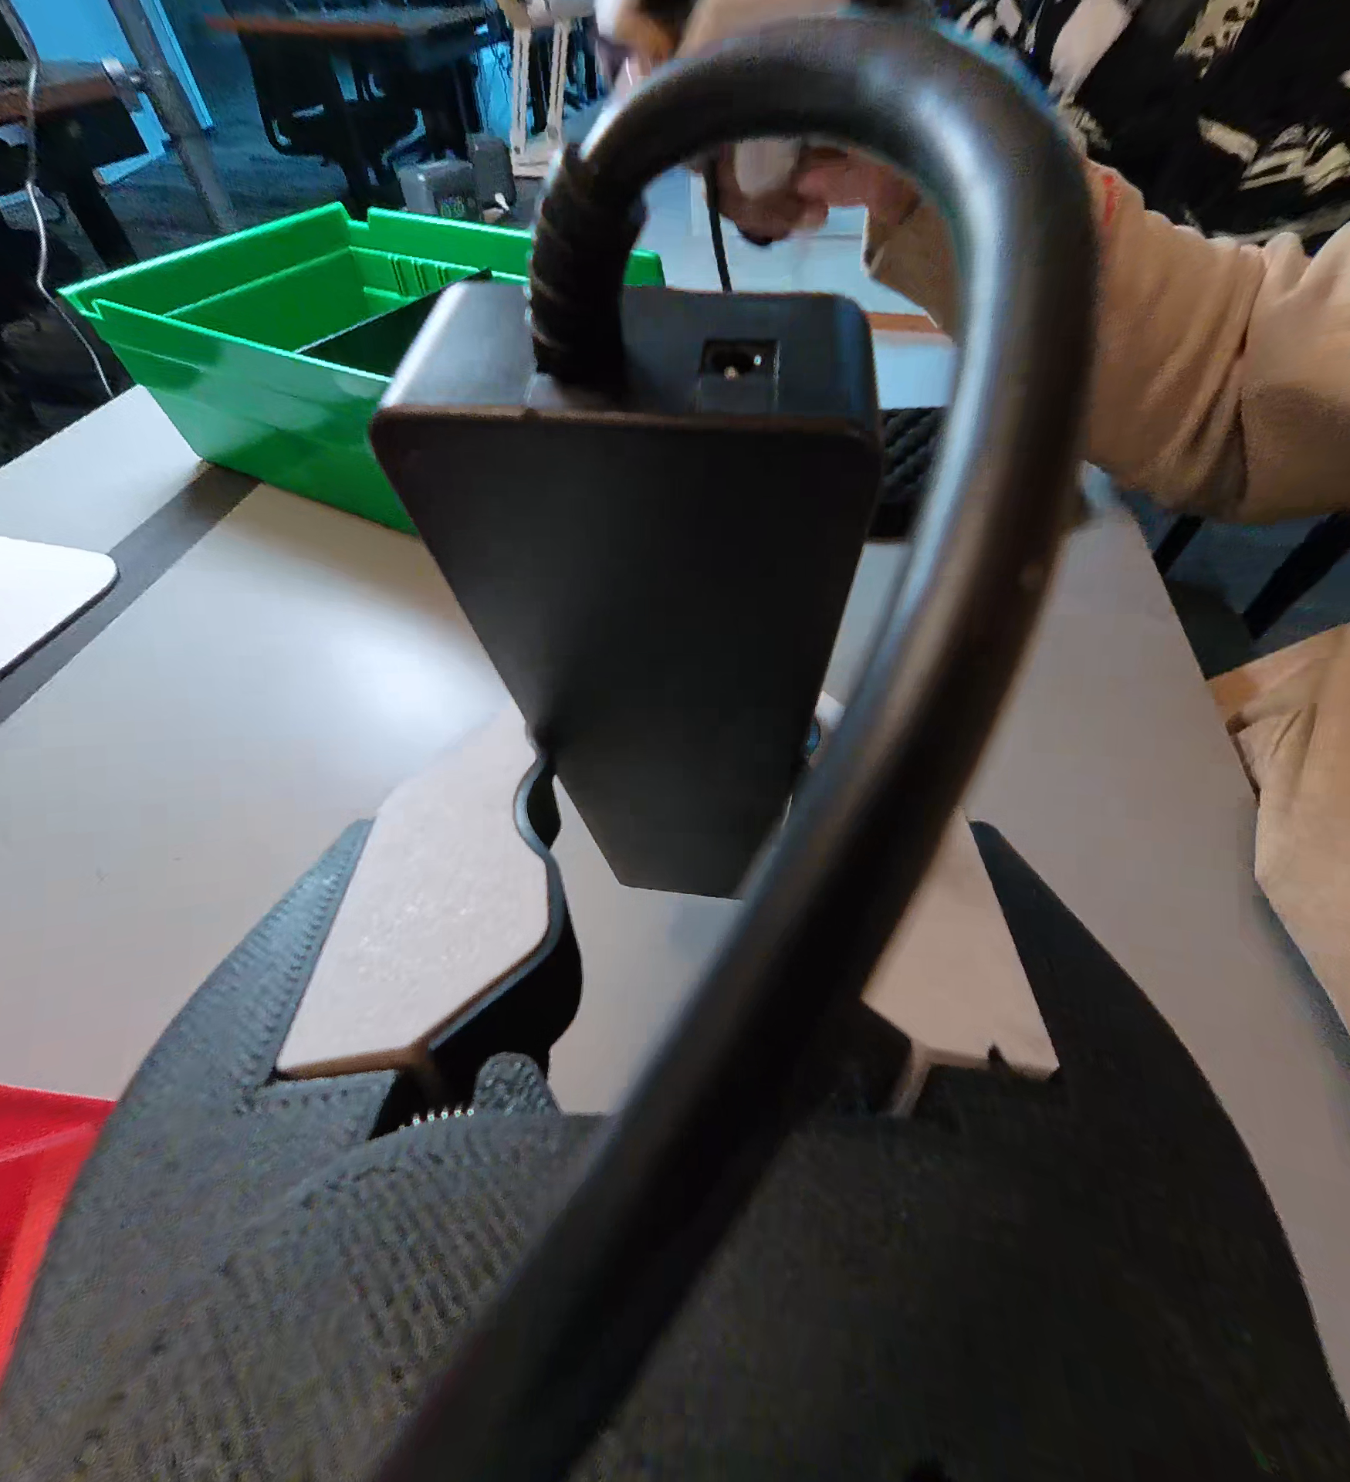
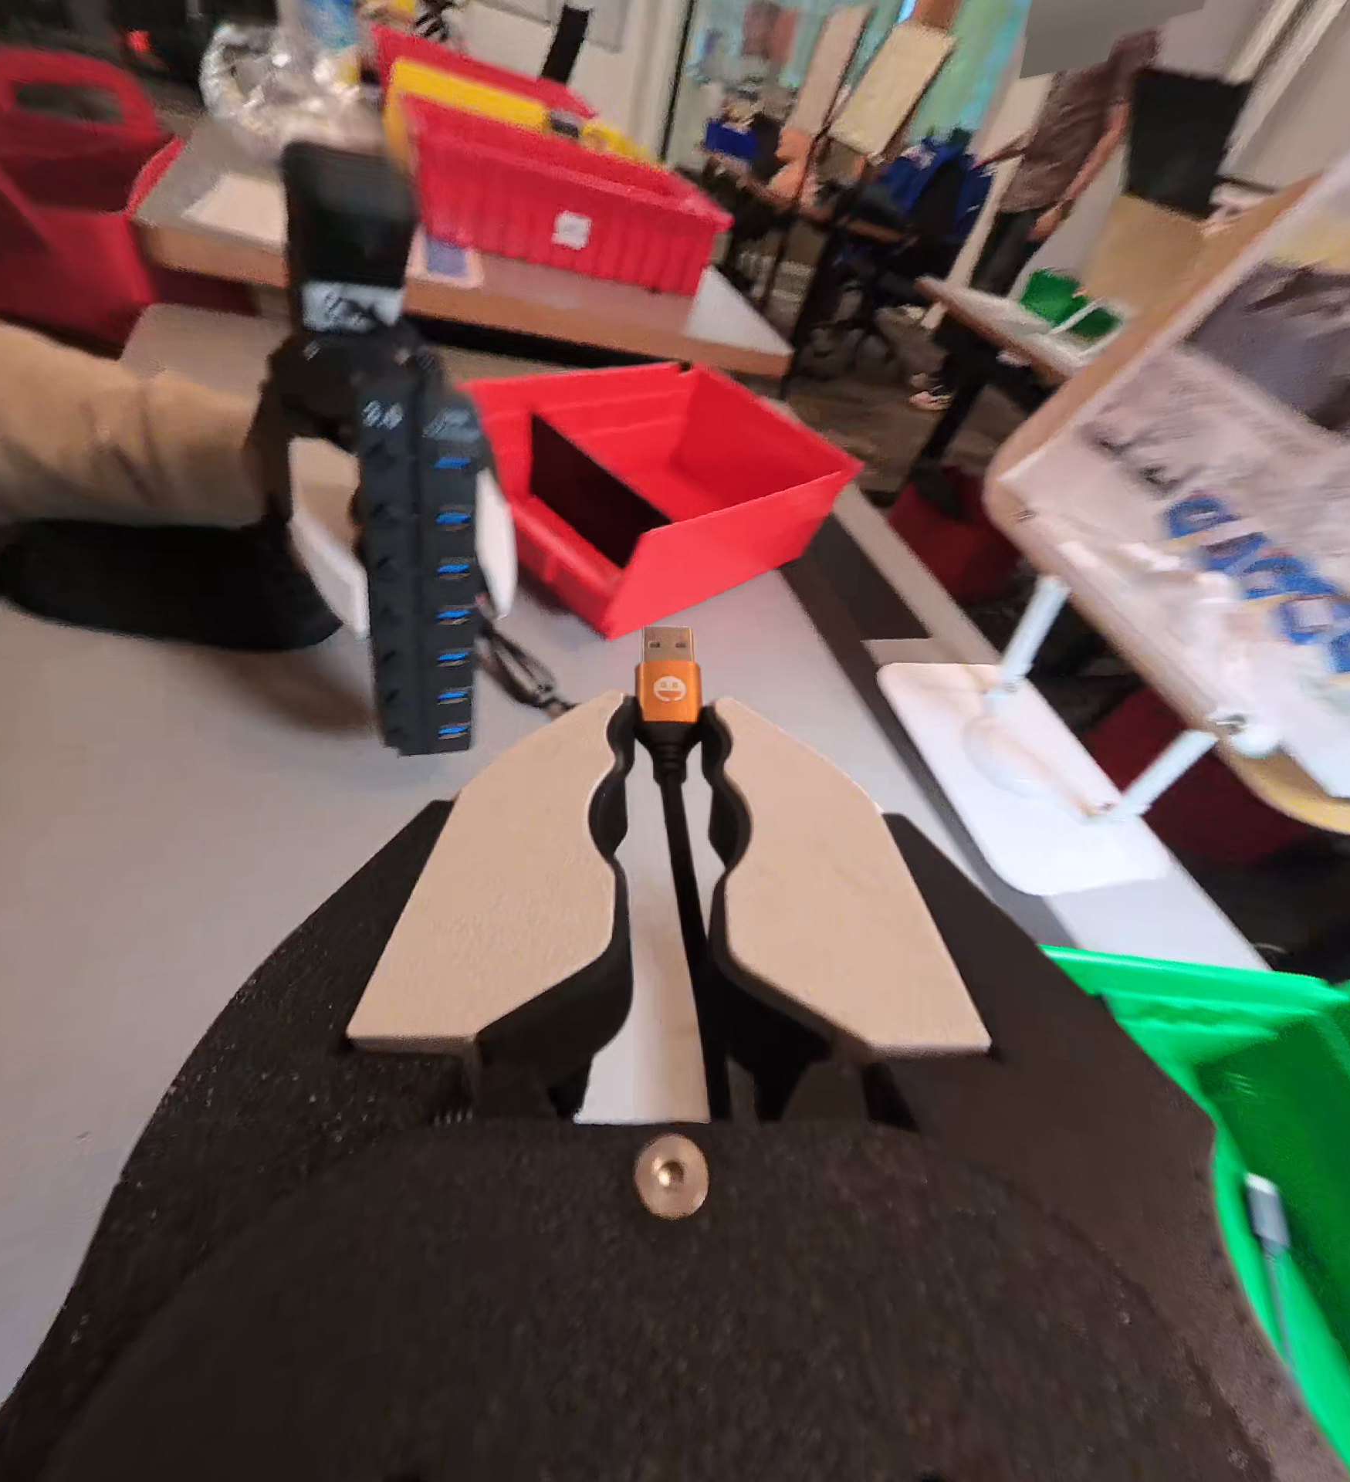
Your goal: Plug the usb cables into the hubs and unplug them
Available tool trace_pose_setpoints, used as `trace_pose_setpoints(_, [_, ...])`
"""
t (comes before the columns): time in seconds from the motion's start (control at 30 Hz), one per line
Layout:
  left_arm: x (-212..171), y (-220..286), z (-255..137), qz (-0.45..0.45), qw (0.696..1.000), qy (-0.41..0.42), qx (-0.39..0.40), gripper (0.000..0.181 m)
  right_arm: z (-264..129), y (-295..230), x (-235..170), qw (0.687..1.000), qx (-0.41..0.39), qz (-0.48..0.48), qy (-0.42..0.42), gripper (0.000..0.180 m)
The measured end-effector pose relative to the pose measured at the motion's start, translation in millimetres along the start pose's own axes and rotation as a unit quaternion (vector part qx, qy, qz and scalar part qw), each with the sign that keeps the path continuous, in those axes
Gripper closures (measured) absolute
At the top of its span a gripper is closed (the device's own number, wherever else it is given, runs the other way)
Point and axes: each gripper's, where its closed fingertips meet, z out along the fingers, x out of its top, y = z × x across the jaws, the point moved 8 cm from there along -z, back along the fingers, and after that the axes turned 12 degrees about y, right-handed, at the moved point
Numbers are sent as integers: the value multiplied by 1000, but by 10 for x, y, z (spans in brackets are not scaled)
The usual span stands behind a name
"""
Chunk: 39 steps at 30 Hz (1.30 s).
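The black USB hub [image 2: 415,553] is clamped between the fingers of the left gripper [image 1: 671,770] and held upright above the tabletop [image 2: 134,802], its port row facing right. The orange USB plug [image 2: 666,678] is pinched by the nearly closed right gripper [image 2: 667,722], pointing forward toward the red bin [image 2: 727,513]. Bare tabletop lies between plug and hub.

Your right gripper [image 2: 667,706] has pale grey fingers [image 2: 511,874] on a rough black body (one silver screw [image 2: 671,1176] centred); your sleeve [image 1: 1185,353] is tan.
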Motion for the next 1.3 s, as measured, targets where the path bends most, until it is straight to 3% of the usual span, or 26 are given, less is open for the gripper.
trace_pose_setpoints(0.23, [-79,-20,22,-13,1000,4,-3,126,-241,909,369,995,-81,-40,-32,164])
trace_pose_setpoints(0.37, [-73,-23,7,-15,1000,11,-3,126,-288,1251,-22,988,-122,-41,-87,164])
trace_pose_setpoints(0.57, [-47,-42,-29,-21,999,28,-1,126,-300,1330,-809,968,-167,-11,-187,162])
trace_pose_setpoints(0.77, [-78,-39,-1,-51,998,21,-25,126,-363,1215,-594,972,-193,-5,-135,136])
trace_pose_setpoints(0.87, [-97,21,47,-74,995,15,-66,126,-304,951,-347,987,-140,5,-81,138])
trace_pose_setpoints(1.0, [-113,201,165,-131,976,-1,-177,124,-21,285,-182,999,22,27,-39,141])
trace_pose_setpoints(1.3, [-70,758,427,-167,896,-55,-408,125,738,-987,-206,948,304,95,-3,123])
